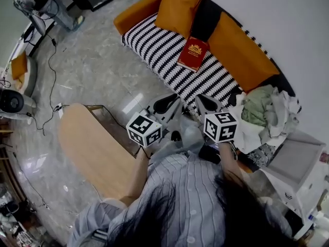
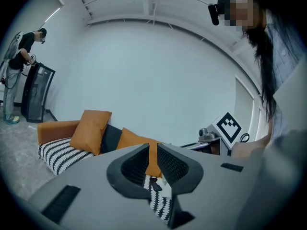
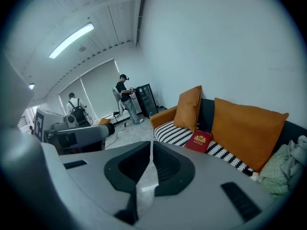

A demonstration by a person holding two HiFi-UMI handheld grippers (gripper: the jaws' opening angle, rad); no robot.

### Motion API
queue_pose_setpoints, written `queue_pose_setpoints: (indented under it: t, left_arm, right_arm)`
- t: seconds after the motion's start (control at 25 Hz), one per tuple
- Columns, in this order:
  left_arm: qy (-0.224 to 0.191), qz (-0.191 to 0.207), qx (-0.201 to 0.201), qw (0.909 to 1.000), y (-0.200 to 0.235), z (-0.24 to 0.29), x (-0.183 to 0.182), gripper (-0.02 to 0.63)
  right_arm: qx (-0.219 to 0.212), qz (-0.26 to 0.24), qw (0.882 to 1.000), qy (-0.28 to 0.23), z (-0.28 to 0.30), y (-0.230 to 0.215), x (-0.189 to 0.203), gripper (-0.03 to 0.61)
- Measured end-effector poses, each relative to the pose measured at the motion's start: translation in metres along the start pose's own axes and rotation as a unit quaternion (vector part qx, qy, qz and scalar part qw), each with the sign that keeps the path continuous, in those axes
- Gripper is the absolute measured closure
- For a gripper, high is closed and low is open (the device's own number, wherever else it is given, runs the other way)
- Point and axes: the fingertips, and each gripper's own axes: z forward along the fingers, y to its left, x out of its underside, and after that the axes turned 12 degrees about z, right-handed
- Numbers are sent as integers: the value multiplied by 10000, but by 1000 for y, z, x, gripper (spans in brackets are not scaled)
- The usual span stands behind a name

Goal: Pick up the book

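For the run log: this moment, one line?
left gripper: shut, empty | right gripper: shut, empty | book: on sofa, untouched

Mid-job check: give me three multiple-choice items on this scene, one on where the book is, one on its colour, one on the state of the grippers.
1. Where does the book lie?
A) on the wooden table
B) on the sofa's striped seat
C) on the floor

2. What colour is its cover?
A) red
B) green
C) white

3. How do the left gripper and right gripper stand?
A) both open
B) both shut, empty
C) right shut on the book

1 B: it lies on the stripes.
2 A: red cover, gold emblem.
3 B: each gripper view shows jaws together, nothing between.
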Motion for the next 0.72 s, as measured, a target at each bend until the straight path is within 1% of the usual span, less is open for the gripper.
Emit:
queue_pose_setpoints:
  t: [0.16,0.44,0.56,0.72]
  left_arm:
    - [133,-44,-82,9999,31,24,-1,571]
    - [331,-93,-401,9986,99,67,-9,571]
    - [458,-38,-469,9978,120,85,-10,571]
    - [598,-21,-455,9972,137,108,-12,571]
  right_arm:
    - [-20,40,10000,29,27,-18,-26,548]
    - [-61,123,9998,175,80,-54,-72,548]
    - [-85,206,9994,248,99,-69,-85,548]
    - [-84,321,9988,358,121,-89,-98,548]
